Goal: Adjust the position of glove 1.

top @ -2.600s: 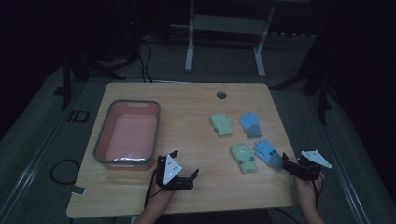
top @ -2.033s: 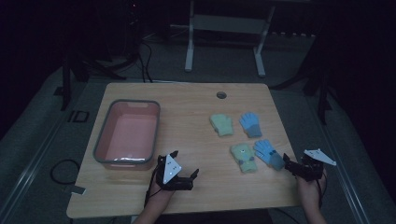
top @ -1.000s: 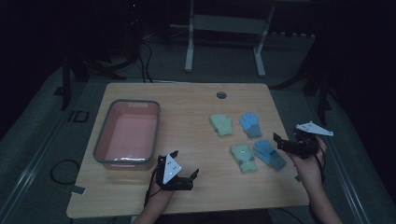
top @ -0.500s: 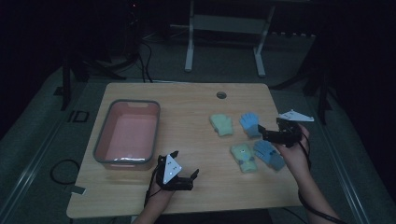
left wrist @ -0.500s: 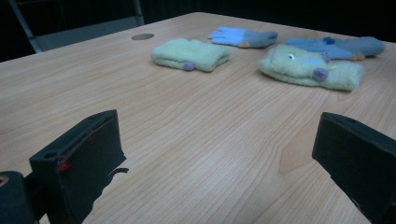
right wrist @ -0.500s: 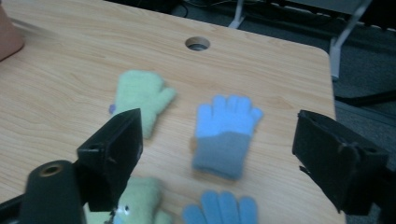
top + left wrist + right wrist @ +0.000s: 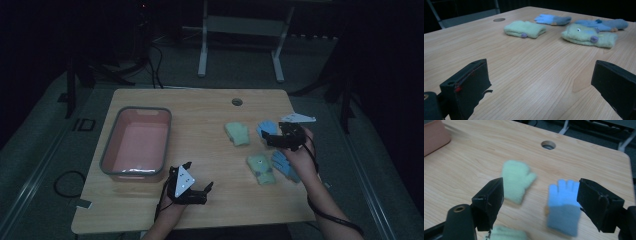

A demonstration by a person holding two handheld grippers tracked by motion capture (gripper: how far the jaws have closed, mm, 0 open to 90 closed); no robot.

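The right gripper (image 7: 272, 138) hovers with jaws spread wide and empty over a blue glove (image 7: 562, 207) at 3 o'clock on the surface (image 7: 210, 107). The left gripper (image 7: 202, 191), also wide apart and empty, rests at 6 o'clock. Four gloves lie there: two blue, two green (image 7: 237, 133). The pink tray (image 7: 111, 150) at 9 o'clock holds nothing.

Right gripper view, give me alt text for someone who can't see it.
The right claw hangs open above a wooden table, its two black jaws framing a blue glove and a pale green mitten lying flat, both slightly blurred. A round hole in the tabletop sits beyond them, and the corner of a pink tub shows at top left.
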